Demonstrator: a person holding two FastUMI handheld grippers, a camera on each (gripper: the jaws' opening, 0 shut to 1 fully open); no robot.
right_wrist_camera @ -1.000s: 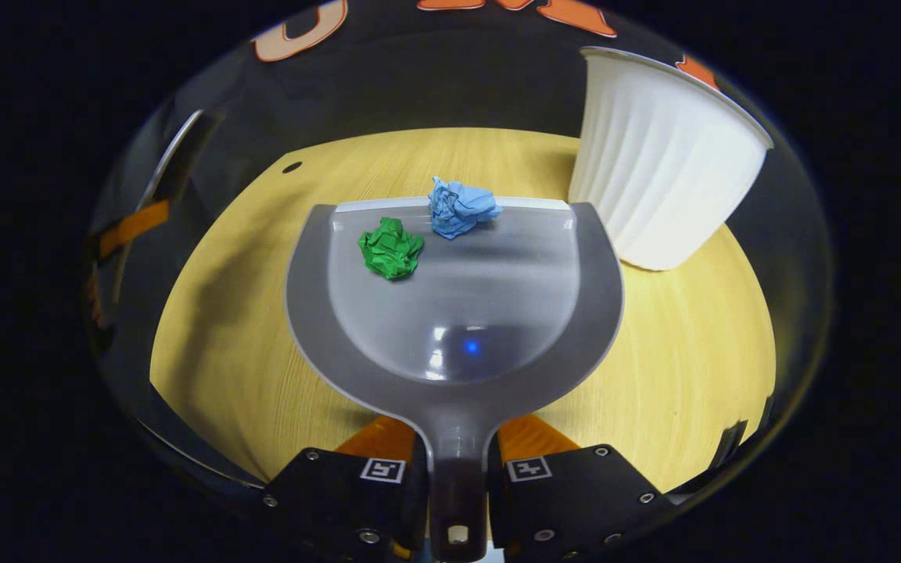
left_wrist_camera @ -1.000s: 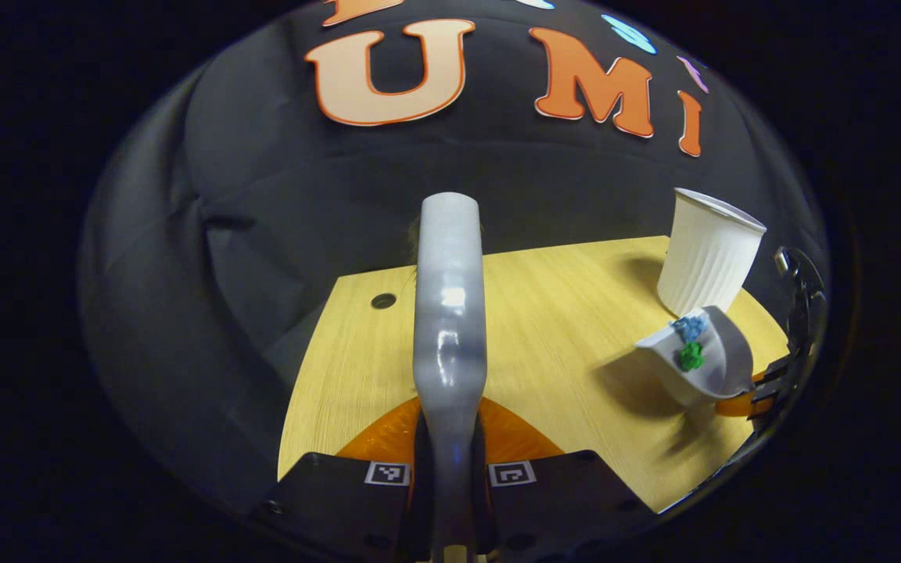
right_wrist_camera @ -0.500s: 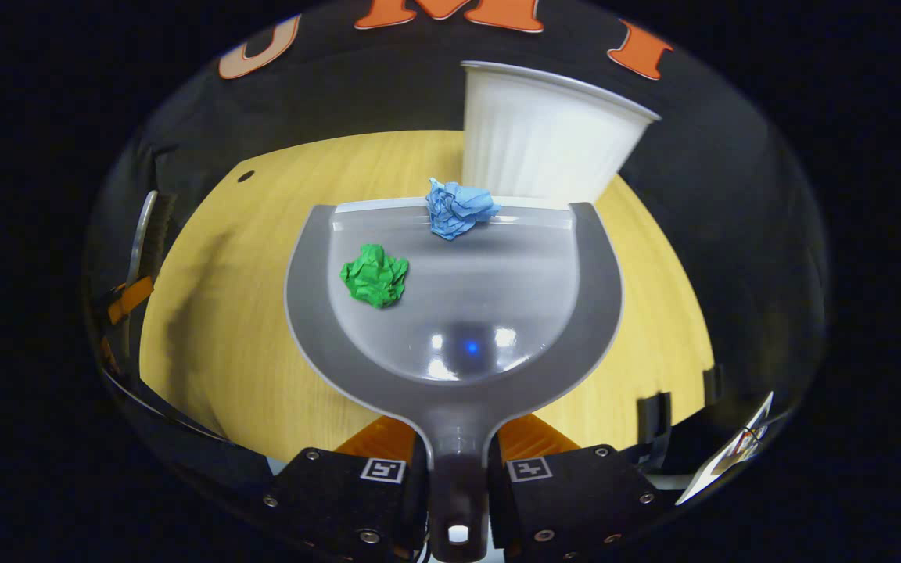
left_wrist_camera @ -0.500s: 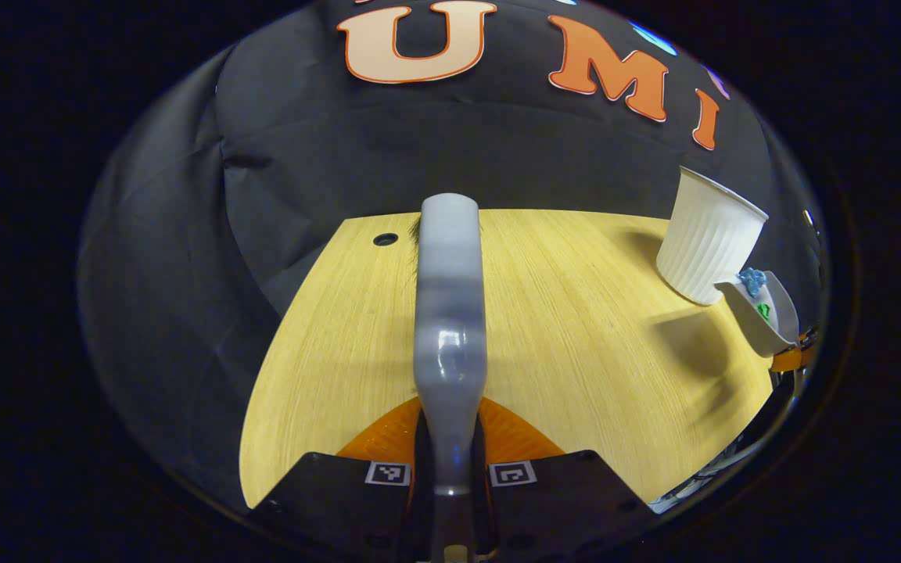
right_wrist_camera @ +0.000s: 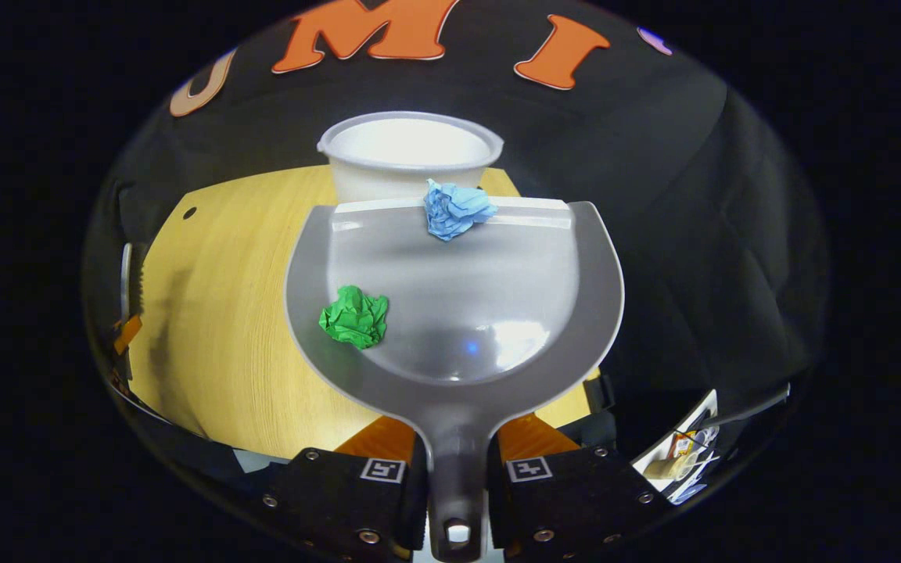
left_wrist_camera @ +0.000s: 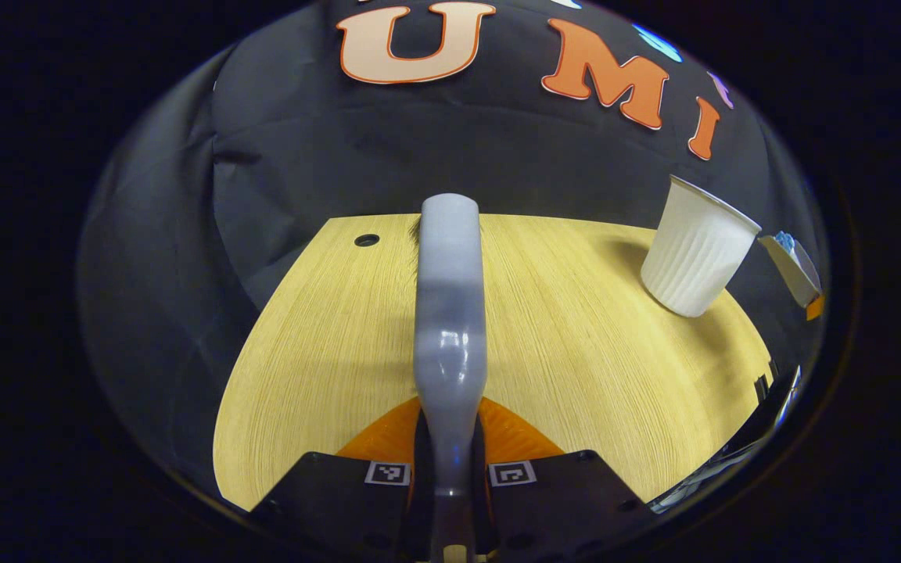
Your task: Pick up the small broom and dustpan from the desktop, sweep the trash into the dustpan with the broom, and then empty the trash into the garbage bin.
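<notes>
In the right gripper view my right gripper (right_wrist_camera: 457, 478) is shut on the handle of a grey dustpan (right_wrist_camera: 458, 313), held in the air. A green paper ball (right_wrist_camera: 354, 317) lies at the pan's left wall and a blue paper ball (right_wrist_camera: 454, 209) sits on its front lip. Just beyond the lip stands the white ribbed bin (right_wrist_camera: 407, 156), its mouth showing from above. In the left gripper view my left gripper (left_wrist_camera: 450, 475) is shut on the grey broom handle (left_wrist_camera: 450, 313), which points forward over the wooden desktop (left_wrist_camera: 576, 344). The bin (left_wrist_camera: 694, 246) stands far right there, with the dustpan (left_wrist_camera: 795, 267) behind it.
A small round hole (left_wrist_camera: 367, 240) marks the desktop's far left corner. Black cloth walls close in behind and beside the desk. In the right gripper view the broom's bristles (right_wrist_camera: 131, 285) show at the far left edge, and some small items (right_wrist_camera: 681, 457) lie low beyond the desk's right edge.
The dustpan has risen and swung right until its lip is at the bin's mouth. The green ball has slid back and left in the pan. The broom has barely moved.
</notes>
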